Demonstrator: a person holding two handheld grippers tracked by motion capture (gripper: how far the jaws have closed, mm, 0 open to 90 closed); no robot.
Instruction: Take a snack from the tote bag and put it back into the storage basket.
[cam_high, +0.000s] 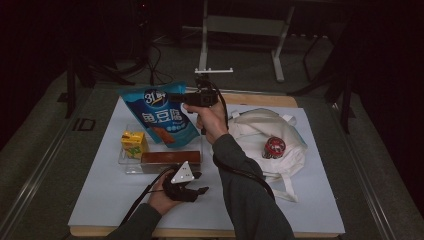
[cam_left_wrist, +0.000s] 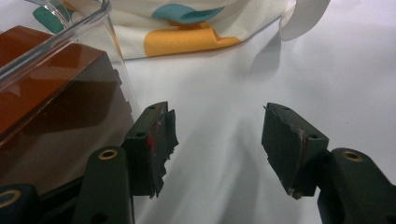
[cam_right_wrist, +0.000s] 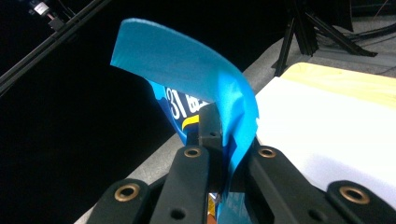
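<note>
Two tools worked: the right tool (cam_right_wrist: 219, 154) clenched the glossy blue snack pouch (cam_high: 160, 112), held over the clear plastic bin (cam_high: 131, 167); bagging appeared unfinished. The left tool (cam_left_wrist: 217, 149) rested released on the white surface (cam_high: 105, 200).

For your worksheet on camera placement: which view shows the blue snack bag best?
The high view: the whole blue snack bag shows, printed front included. The right gripper view shows its pinched top edge; the left gripper view looks elsewhere.
</note>
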